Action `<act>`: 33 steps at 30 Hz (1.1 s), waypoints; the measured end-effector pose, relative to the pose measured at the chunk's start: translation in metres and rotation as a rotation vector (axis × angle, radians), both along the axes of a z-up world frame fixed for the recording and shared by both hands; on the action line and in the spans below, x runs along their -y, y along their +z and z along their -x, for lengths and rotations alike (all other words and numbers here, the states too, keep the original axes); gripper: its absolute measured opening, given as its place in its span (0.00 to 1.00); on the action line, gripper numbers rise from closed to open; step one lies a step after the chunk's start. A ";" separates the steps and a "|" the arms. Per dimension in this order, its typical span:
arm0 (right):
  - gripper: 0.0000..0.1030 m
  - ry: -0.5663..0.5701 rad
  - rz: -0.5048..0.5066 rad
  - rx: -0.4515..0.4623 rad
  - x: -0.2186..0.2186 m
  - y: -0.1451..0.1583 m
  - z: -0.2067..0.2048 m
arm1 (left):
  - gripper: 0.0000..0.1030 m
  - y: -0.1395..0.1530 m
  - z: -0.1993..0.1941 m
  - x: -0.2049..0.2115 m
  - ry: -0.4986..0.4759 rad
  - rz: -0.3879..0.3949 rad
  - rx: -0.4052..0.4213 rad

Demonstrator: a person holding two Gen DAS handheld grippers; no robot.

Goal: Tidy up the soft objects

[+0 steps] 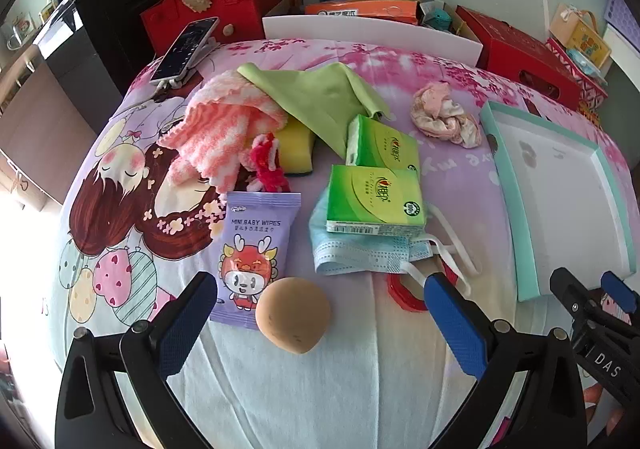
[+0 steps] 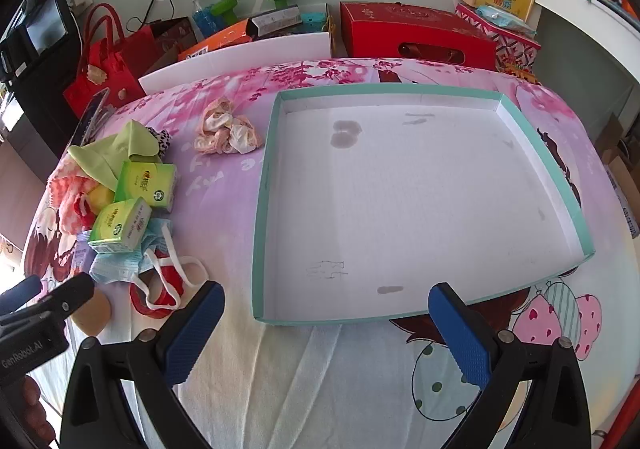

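Both hand-held grippers hang over the bed with jaws spread wide and nothing between the pads: the left hand-held gripper (image 1: 320,313) sits above the clutter, the right hand-held gripper (image 2: 326,323) above the near rim of the teal-edged tray (image 2: 262,209), which is bare inside apart from a few stains

Closest to the left one is a tan egg-shaped sponge (image 1: 293,315), just beside the baby wipes pack (image 1: 256,253). My guess is it squashes easily and weighs next to nothing, so a pinch across its middle should do; the glossy wipes pack looks slippery, better taken by a short edge

Further out, a blue face mask (image 1: 360,253) lies under one of two green tissue packs (image 1: 374,199), with the second (image 1: 382,147) touching it behind. Those look light and springy, grab across the narrow sides. The mask is floppy and its straps tangle over a red ring (image 1: 404,295), so that could drag along

Beyond that: a fuzzy pink-white sock (image 1: 216,137), a green cloth (image 1: 316,97) draped over a yellow sponge (image 1: 296,149), and a crumpled pink scrunchie (image 1: 446,115) off alone nearer the tray. All limp stuff, best pinched at a bunched fold
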State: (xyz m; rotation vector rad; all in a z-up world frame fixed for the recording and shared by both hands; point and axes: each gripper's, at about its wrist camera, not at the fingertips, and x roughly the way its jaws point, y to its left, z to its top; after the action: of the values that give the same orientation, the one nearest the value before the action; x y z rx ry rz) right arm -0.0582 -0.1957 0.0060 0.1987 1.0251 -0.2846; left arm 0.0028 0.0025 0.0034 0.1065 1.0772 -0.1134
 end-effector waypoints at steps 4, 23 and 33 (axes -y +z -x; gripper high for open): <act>1.00 0.004 -0.001 -0.002 0.000 0.000 0.000 | 1.00 0.001 -0.002 -0.001 0.014 0.006 -0.011; 1.00 0.009 0.003 -0.012 -0.001 -0.002 -0.001 | 1.00 0.004 -0.006 0.000 0.025 0.035 -0.038; 1.00 0.014 0.012 -0.011 -0.003 0.001 0.001 | 1.00 0.006 -0.007 0.002 0.009 0.063 -0.030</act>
State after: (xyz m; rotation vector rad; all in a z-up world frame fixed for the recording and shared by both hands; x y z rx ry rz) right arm -0.0592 -0.1922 0.0074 0.1789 1.0349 -0.2795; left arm 0.0100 0.0003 0.0097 0.0431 1.1032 -0.1409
